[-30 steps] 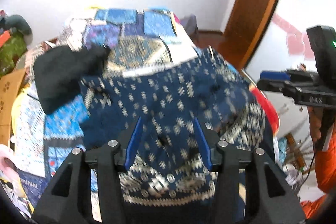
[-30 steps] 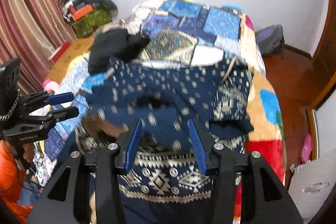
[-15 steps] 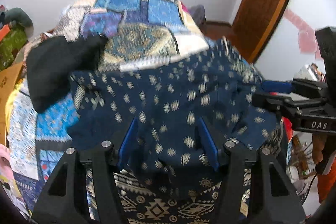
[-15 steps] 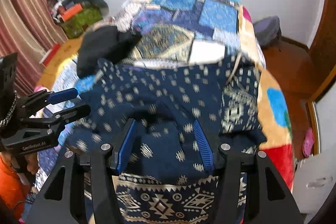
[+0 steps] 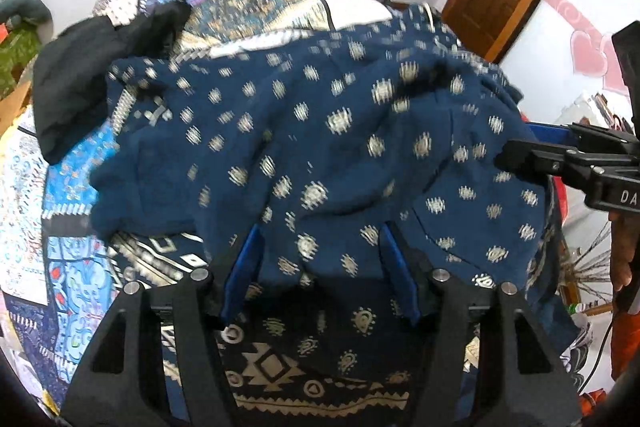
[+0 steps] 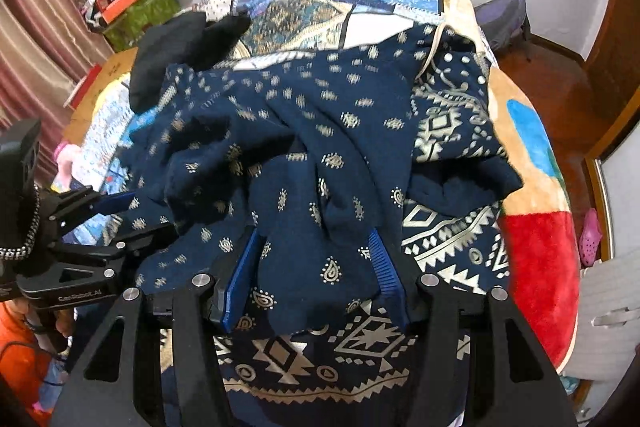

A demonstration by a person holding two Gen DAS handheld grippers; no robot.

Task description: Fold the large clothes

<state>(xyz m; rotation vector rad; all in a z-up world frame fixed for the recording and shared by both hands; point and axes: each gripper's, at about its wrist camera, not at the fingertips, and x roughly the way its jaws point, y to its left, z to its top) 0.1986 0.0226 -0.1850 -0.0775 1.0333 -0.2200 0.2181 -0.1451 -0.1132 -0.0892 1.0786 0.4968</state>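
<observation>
Here, a large navy garment (image 6: 320,131) printed with small cream motifs and a broad geometric border lies across the near end of a bed (image 6: 532,155) covered in a blue patchwork quilt. Its upper layer is doubled over toward the near edge in loose, uneven folds, with the patterned border showing underneath at the foot and toward the bed's right edge. A black garment (image 6: 176,47) sits near the far left corner.

The left gripper (image 5: 318,267) has its blue fingers spread, with the folded cloth edge lying loosely between them; the pads do not seem to press on it. The right gripper (image 6: 312,267) stands likewise, fingers parted around a hanging fold, apparently not pinching. Both look to have just let the fabric go.

By my reading, one fold across the garment is laid but rumpled; smoothing and further folds into a compact shape remain.

Readable writing: "GenRobot.AI" on the left gripper's side as seen from the right wrist view, and the letters "DA", cut off by the frame, on the right gripper in the left wrist view.
</observation>
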